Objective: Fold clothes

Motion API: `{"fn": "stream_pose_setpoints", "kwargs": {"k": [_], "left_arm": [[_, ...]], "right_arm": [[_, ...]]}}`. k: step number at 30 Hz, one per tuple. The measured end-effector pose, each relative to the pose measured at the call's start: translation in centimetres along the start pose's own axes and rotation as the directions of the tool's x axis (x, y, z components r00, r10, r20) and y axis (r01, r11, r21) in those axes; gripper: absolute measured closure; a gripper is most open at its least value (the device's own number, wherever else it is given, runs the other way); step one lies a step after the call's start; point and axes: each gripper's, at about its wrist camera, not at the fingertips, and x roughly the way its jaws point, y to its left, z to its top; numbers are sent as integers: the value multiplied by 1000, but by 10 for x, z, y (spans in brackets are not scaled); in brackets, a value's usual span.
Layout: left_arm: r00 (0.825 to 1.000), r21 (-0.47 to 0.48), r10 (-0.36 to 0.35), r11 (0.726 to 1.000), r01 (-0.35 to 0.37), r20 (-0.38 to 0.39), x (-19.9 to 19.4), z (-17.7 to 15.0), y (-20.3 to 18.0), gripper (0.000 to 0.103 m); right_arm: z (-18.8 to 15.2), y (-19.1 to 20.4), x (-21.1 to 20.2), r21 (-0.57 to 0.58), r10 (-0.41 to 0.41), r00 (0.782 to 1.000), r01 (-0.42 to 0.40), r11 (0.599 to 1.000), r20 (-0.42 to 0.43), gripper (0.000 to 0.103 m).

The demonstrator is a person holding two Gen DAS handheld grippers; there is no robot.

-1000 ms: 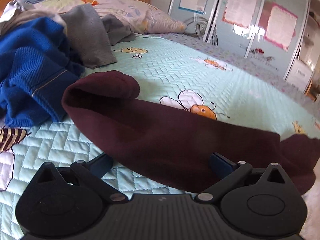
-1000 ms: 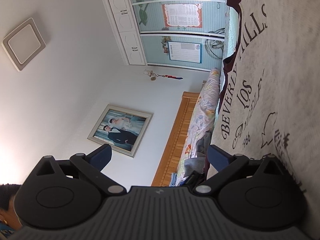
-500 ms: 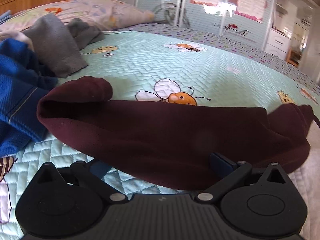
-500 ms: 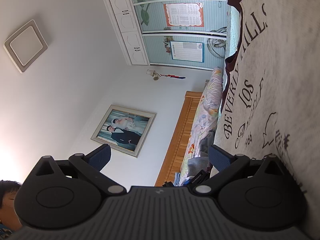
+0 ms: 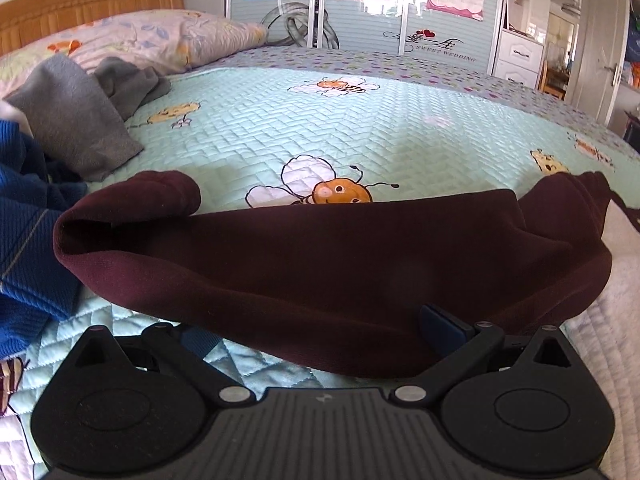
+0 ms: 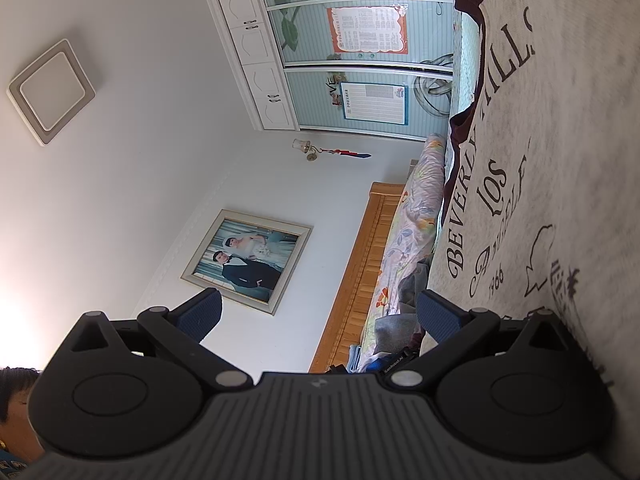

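Note:
A dark maroon sleeve (image 5: pixel 320 256) of a white and maroon sweatshirt lies across the mint quilted bedspread (image 5: pixel 320 120), its cuff (image 5: pixel 132 208) to the left. My left gripper (image 5: pixel 318 334) is open and low at the sleeve's near edge, and the cloth covers both pad tips. The sweatshirt's white body (image 5: pixel 612 320) shows at the right edge. In the right wrist view, rolled sideways, that white front (image 6: pixel 560 160) carries dark "BEVERLY HILLS" lettering. My right gripper (image 6: pixel 320 314) is open beside it, one pad close to the fabric, nothing between the fingers.
A blue knit garment (image 5: pixel 28 240) and a grey garment (image 5: pixel 76 128) are piled at the left. A floral pillow (image 5: pixel 160 36) leans on the wooden headboard (image 5: pixel 80 4). Wardrobe doors (image 5: pixel 380 8) stand beyond the bed. A person's head (image 6: pixel 12 400) shows bottom left.
The left wrist view has swung rightward, so the pile slid left and more of the sleeve's right end shows. The sleeve stays across the open fingers. The right gripper has barely moved.

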Motion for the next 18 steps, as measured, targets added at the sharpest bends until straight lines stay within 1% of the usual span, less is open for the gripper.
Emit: {"fn": "stream_pose_setpoints", "kwargs": {"k": [2,4,6,7,8,9,10,12,13,15,18], "left_arm": [[1000,-6,-5,1000,5,-8,-5,1,-4,1],[1000,-44,-28,999,27,-11,-16,-2,-9,1],[999,-81,-43,996,42,-7,-24,-12,-20,1],[999,-57,-35,998,36,8,-27,-21,-31,1],[999,10,1,1000,-1,34,-28,-30,-44,0],[997,72,42,996,-47,61,-30,-38,-57,0],[992,124,91,987,-102,87,-33,-40,-69,0],[981,193,150,966,-172,126,-36,-43,-84,0],[978,208,161,960,-187,134,-36,-44,-87,0],[981,192,149,966,-172,127,-36,-43,-84,0],[992,127,96,986,-107,87,-33,-39,-70,0]], "right_arm": [[0,0,0,1,1,1000,-1,1000,0,0],[1,0,-1,1,2,1000,-2,1000,-1,0],[1,0,-1,1,3,1000,-3,1000,-1,0],[1,0,-1,1,3,1000,-3,1000,-1,0],[1,0,-1,1,3,1000,-3,1000,-1,0],[1,0,-1,0,3,1000,-3,1000,-1,0],[1,-1,-2,-1,2,1000,-2,1000,-2,0],[1,-4,-4,-4,1,1000,-1,1000,-5,0],[0,-4,-5,-5,0,1000,0,1000,-6,0],[-1,-5,-5,-6,-2,1000,2,1000,-6,0],[-4,-6,-5,-6,-4,1000,4,1000,-7,0]]}}
